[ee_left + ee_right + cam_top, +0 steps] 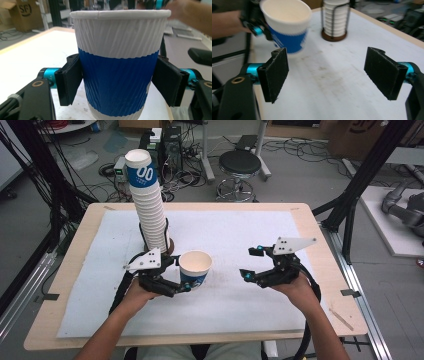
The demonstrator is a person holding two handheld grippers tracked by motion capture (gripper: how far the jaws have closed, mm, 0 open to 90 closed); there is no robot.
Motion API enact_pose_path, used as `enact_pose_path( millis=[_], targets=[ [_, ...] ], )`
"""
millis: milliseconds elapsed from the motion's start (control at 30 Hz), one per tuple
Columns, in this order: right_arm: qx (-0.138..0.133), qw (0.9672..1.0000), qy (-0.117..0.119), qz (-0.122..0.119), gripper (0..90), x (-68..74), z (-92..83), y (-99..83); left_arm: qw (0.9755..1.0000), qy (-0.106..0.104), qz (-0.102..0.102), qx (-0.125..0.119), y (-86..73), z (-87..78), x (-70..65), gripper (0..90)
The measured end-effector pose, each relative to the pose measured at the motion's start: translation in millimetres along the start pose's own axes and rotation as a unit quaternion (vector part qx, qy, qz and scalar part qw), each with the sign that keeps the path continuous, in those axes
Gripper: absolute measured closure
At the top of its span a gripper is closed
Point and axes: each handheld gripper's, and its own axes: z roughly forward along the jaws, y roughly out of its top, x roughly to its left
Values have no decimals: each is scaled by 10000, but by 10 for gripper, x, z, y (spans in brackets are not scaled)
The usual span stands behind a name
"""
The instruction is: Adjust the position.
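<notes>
I have the left gripper (183,273) clamped on a paper cup (195,268), its fingers (68,80) pressing the blue band from both sides, the cup upright with its open mouth up. Behind those fingers a tall stack of cups (148,205) stands in a wire holder on the white tabletop (240,235). My right gripper (251,264) has its fingers (275,73) wide apart, holding nothing, well apart from the cup.
</notes>
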Motion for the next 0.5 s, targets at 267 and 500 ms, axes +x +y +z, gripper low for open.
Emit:
enact_pose_path(
  millis=[267,500],
  targets=[
    [-437,9967,-664,141,203,-25,-102,-317,9988,226,11,-424,-66,-150,33,271],
    [-592,9927,-1024,257,203,-36,-153,-477,9978,392,5,-535,-92,-255,39,271]
  ],
)
